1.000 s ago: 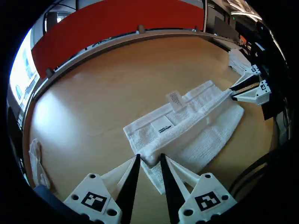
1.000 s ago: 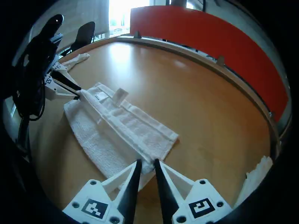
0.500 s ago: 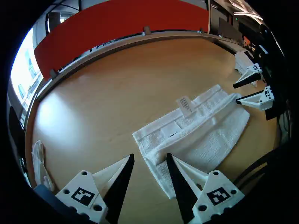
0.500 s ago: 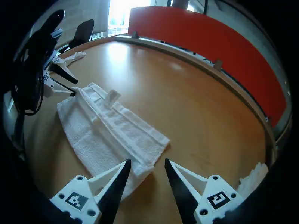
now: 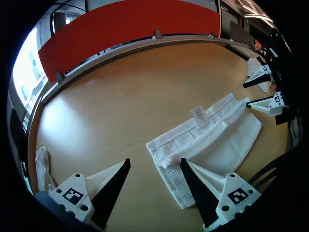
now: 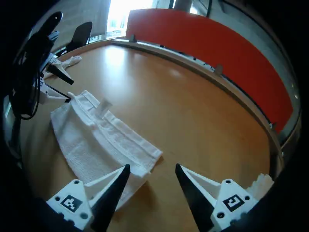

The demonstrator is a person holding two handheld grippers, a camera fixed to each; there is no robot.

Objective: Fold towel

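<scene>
A white towel [image 5: 210,141] lies on the wooden table [image 5: 127,96], folded lengthwise, with a label tab [image 5: 200,115] standing up from its upper fold. My left gripper [image 5: 154,161] is open just short of the towel's near end, and nothing sits between its fingers. At the towel's far end my right gripper [image 5: 245,94] is also open. In the right gripper view the towel [image 6: 96,139] stretches away to the left. My right gripper [image 6: 152,167] stands open beside its near corner, and my left gripper [image 6: 71,91] is open at the far end.
A crumpled white cloth [image 5: 41,170] lies near the table's left edge, and another cloth [image 5: 258,66] sits at the far right. A red partition [image 5: 127,27] runs along the table's back edge. A dark chair [image 6: 81,34] stands behind the table.
Both grippers went from shut on the towel's ends to wide open and drew back slightly. The towel's raised middle fold has settled flat on the table.
</scene>
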